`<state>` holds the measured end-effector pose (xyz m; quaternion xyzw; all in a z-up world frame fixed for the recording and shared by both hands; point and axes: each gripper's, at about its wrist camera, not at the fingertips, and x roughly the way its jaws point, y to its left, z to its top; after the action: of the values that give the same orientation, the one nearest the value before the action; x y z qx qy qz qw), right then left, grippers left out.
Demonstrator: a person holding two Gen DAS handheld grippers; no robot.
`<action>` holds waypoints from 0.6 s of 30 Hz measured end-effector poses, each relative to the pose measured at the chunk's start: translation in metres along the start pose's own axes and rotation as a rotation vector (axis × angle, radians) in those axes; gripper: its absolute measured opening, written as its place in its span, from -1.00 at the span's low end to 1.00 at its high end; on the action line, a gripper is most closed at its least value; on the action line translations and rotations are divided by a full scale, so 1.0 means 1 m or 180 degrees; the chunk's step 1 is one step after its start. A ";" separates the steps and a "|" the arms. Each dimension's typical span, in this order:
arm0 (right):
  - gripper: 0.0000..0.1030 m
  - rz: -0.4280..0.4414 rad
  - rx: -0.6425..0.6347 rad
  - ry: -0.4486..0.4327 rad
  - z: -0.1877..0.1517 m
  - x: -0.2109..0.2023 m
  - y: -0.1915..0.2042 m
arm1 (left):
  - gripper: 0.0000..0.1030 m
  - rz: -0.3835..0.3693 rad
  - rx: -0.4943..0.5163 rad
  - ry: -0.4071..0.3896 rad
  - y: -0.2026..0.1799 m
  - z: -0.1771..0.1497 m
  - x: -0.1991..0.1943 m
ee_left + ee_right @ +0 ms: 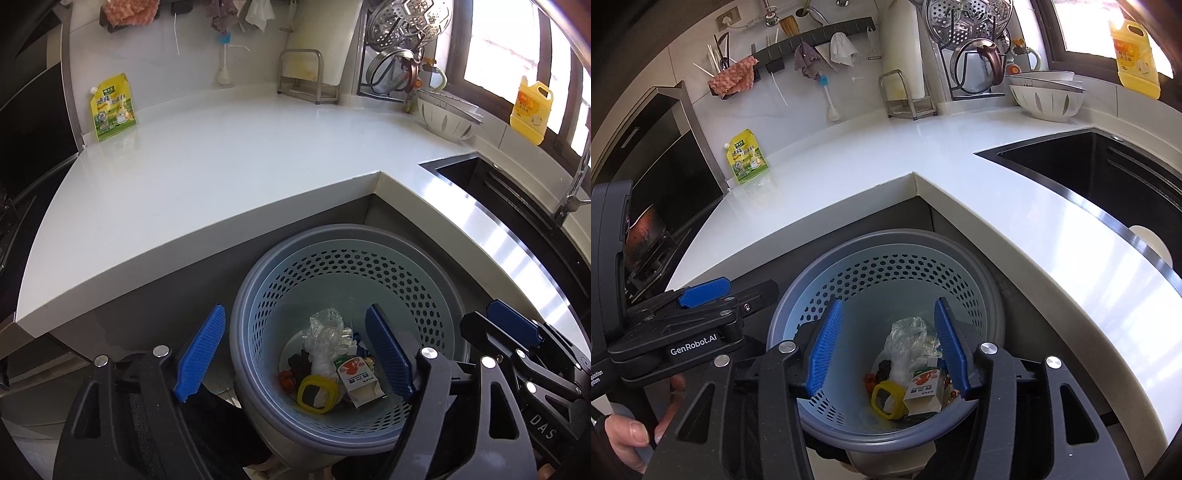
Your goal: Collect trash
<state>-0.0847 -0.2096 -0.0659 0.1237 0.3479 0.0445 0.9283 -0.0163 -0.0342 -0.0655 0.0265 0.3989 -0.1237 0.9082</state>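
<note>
Above the trash basket [343,258] below the desk [221,166], we held left gripper [295,356] and right gripper [888,350] open, empty.

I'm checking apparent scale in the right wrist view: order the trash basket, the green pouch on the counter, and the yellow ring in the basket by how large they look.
1. trash basket, by far the largest.
2. and 3. green pouch and yellow ring look roughly alike; the ring is nearer the camera, so I won't rank them.
</note>
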 end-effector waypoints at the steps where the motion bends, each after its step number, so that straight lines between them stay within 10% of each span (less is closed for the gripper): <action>1: 0.00 -0.0016 -0.0009 -0.0007 0.000 -0.001 0.001 | 0.49 0.0003 -0.0007 -0.0003 0.001 0.000 -0.001; 18: 0.36 -0.0147 0.0043 -0.0079 0.001 -0.013 0.003 | 0.75 0.0075 -0.0068 -0.0083 0.008 -0.001 -0.015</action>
<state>-0.0935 -0.2091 -0.0561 0.1224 0.3394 0.0191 0.9324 -0.0248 -0.0231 -0.0558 0.0199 0.3880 -0.1091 0.9150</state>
